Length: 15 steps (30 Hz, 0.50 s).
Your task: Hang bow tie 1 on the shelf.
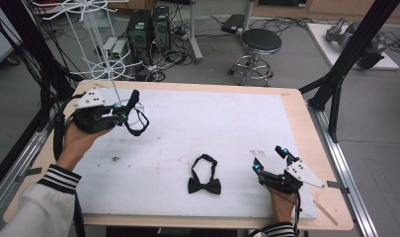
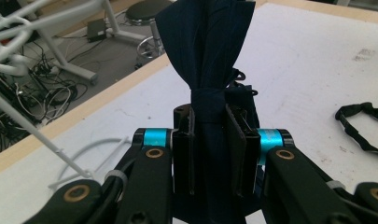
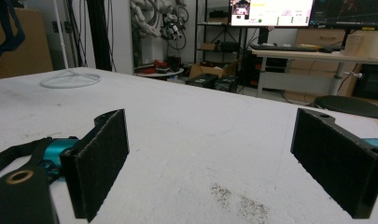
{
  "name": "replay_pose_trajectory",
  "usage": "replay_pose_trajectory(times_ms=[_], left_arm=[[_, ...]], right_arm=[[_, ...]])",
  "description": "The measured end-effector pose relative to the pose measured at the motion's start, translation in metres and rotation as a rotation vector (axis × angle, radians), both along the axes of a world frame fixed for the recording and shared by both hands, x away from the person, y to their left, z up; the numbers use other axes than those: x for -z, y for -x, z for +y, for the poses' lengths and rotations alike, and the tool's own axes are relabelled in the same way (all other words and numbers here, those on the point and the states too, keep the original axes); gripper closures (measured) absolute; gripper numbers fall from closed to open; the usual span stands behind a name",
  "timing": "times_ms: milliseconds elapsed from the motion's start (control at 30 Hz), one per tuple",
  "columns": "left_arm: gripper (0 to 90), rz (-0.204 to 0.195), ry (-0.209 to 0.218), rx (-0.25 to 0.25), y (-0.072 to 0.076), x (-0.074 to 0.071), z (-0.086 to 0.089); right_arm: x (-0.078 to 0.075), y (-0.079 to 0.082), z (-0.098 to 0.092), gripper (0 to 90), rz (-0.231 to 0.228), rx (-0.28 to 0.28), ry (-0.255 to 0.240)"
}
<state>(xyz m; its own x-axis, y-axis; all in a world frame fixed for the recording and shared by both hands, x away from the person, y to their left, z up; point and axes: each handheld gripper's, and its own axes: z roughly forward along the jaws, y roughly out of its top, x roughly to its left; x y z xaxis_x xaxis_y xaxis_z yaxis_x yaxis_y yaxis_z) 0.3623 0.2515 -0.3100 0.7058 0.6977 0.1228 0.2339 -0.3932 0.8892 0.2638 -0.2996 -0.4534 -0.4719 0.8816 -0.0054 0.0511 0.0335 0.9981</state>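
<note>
Here the left gripper [image 1: 122, 114] is clamped on a dark bow tie [image 2: 210, 70] at its knot, wings upright, strap loop hanging just below the rack [image 1: 96, 44]. The coming move likely turns on lifting that loop toward the rack's arms above. A second bow tie [image 1: 204, 185] lies on the white pad [image 1: 207, 123], nearer the right gripper [image 1: 270, 159], whose jaws stand apart, empty. Beyond the rack: stool [image 1: 260, 42], cables.
</note>
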Motion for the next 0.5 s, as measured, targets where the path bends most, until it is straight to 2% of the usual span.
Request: replay_pose_trajectory(times_ms=[33,500], left_arm=[[74.0,-0.003,0.013,-0.002,0.000,-0.002,0.001],[74.0,-0.047,0.051,-0.021,0.005,-0.026,0.016]], right_arm=[[0.000,0.000,0.000,10.7,-0.007,-0.001,0.007],[0.000,0.000,0.000,10.7,0.000,0.000,0.009]])
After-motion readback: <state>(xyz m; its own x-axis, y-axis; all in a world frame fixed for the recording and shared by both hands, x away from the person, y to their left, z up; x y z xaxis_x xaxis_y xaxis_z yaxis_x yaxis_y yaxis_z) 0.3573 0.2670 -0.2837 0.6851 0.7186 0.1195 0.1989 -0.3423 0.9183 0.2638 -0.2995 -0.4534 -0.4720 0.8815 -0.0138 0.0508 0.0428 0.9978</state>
